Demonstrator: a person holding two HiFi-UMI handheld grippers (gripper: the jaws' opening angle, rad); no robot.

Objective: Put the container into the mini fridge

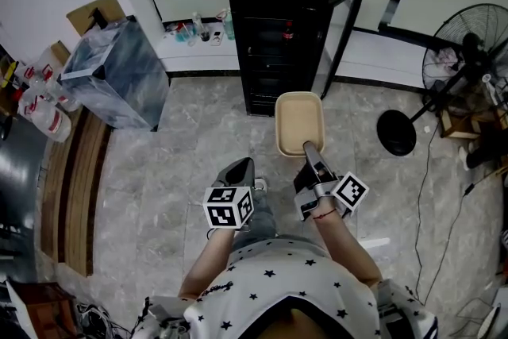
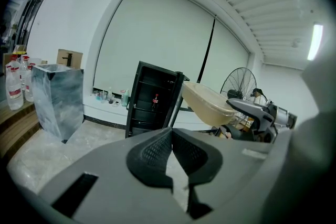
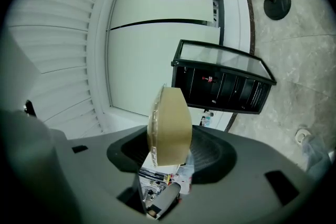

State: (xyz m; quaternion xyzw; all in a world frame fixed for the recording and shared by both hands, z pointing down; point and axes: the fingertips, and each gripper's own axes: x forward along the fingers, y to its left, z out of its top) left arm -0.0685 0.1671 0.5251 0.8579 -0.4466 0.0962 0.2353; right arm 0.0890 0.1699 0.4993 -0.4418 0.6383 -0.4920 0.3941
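Note:
The black mini fridge (image 1: 276, 36) stands against the far wall with its glass door (image 1: 343, 32) swung open to the right; a red-labelled bottle sits on a shelf inside. A beige, tray-like container (image 1: 299, 121) hangs in the air just in front of the fridge. My right gripper (image 1: 311, 148) is shut on its near rim. In the right gripper view the container (image 3: 169, 128) stands edge-on between the jaws, with the fridge (image 3: 223, 86) beyond. My left gripper (image 1: 240, 165) hovers to the left, shut and holding nothing. The left gripper view shows the fridge (image 2: 152, 105) and the container (image 2: 207, 105).
A marbled grey box (image 1: 117, 71) stands at the left by a wooden bench (image 1: 75, 194) with water bottles (image 1: 44, 103). Small bottles line the white ledge (image 1: 198, 32). A standing fan (image 1: 468, 52) with a round base (image 1: 396, 132) is at the right, its cable trailing over the floor.

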